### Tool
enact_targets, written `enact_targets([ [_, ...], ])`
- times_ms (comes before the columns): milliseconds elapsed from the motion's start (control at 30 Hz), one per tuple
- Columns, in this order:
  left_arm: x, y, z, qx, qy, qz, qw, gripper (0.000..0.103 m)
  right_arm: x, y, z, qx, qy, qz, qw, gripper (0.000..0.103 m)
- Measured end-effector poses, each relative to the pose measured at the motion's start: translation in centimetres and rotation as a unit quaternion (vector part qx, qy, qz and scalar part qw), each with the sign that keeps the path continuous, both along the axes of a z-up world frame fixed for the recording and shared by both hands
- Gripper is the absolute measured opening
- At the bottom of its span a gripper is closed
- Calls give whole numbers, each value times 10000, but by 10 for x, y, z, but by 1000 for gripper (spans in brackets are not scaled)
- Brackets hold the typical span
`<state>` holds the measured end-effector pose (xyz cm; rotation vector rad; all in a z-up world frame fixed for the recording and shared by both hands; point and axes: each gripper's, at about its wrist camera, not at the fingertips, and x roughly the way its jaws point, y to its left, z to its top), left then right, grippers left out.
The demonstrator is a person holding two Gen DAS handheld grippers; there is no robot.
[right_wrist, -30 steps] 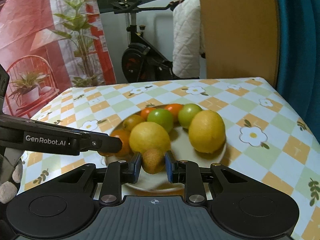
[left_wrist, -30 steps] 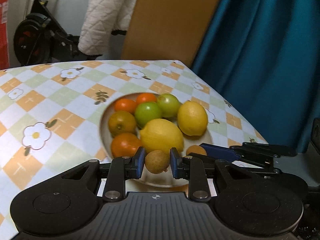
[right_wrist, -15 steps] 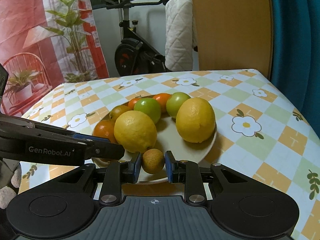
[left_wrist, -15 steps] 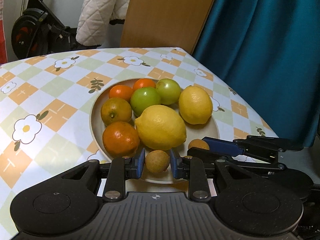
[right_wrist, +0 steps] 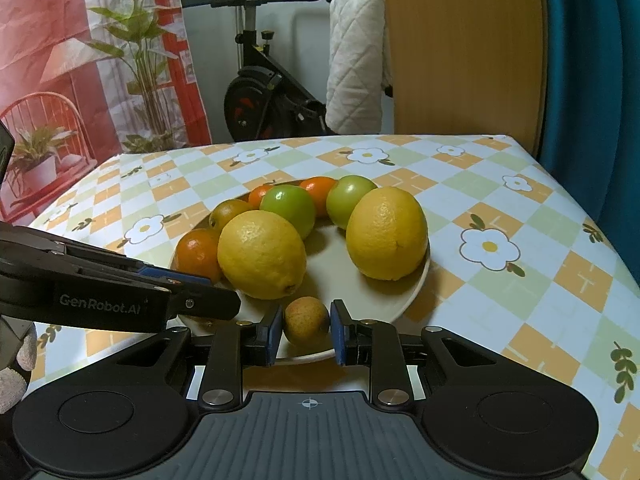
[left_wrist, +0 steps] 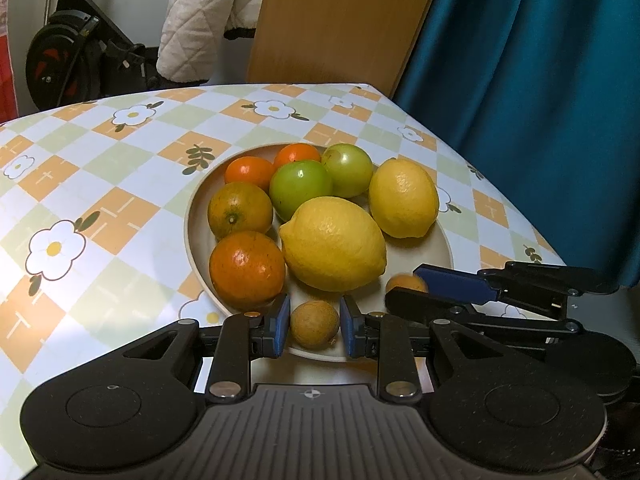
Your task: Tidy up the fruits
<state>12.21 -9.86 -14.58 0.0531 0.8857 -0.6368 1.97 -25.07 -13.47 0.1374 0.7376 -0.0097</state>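
A cream plate holds two lemons, two green fruits, and several oranges. My left gripper stands at the plate's near rim with a small brown fruit between its jaws; small gaps show on both sides, so the jaws are slightly open around it. My right gripper does the same with a second small brown fruit, which rests on the plate. The right gripper's fingers show in the left wrist view beside that fruit.
The table has a checked flower-print cloth. Its right edge runs by a teal curtain. A wooden board, an exercise bike and a potted plant stand behind the table.
Both grippers lowered toward the plate's near rim with their small brown fruits. Both pairs of jaws have eased apart, and the fruits now sit on the plate.
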Motion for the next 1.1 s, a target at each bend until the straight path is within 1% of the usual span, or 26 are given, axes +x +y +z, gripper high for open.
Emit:
enact_targets([
  [167,0,0,1,12,24,57,10000,28,0,0,1,-41,20,-16,10000,25],
  [300,-2,2,5,18,37,100,9999,30,-1,0,5,-75,-7,-42,10000,32],
  [333,-2,3,6,16,34,107,9999,32,-2,-1,6,-85,-14,-50,10000,32],
  [367,-3,3,7,6,32,106,9999,38,-2,0,7,-94,-20,-62,9999,33],
  [433,-5,4,9,-3,-10,107,9999,45,-2,-1,9,-104,-32,-85,9999,36],
  [533,-9,6,14,84,-144,167,9997,49,-4,-1,12,-116,-59,-108,9999,42],
  [600,-10,9,17,75,-179,243,9995,55,-5,-2,14,-122,-82,-127,9998,48],
  [633,-10,11,19,73,-200,290,9994,58,-6,-1,15,-134,-93,-140,9998,48],
  [700,-11,15,23,64,-251,381,9989,59,-6,-2,18,-149,-114,-158,9997,52],
  [800,-13,21,28,54,-288,517,9982,61,-9,-1,22,-174,-144,-172,9996,61],
  [867,-14,26,32,78,-347,624,9974,73,-10,0,25,-171,-164,-171,9996,65],
  [933,-16,32,36,72,-419,720,9965,78,-11,1,27,-143,-180,-167,9996,72],
  [1000,-17,37,40,63,-432,816,9957,79,-11,1,28,-120,-197,-157,9996,82],
  [1033,-17,40,41,70,-433,874,9952,81,-11,1,29,-114,-205,-154,9996,84],
  [1100,-17,44,44,122,-454,1017,9937,83,-10,2,32,-103,-223,-168,9996,95],
])
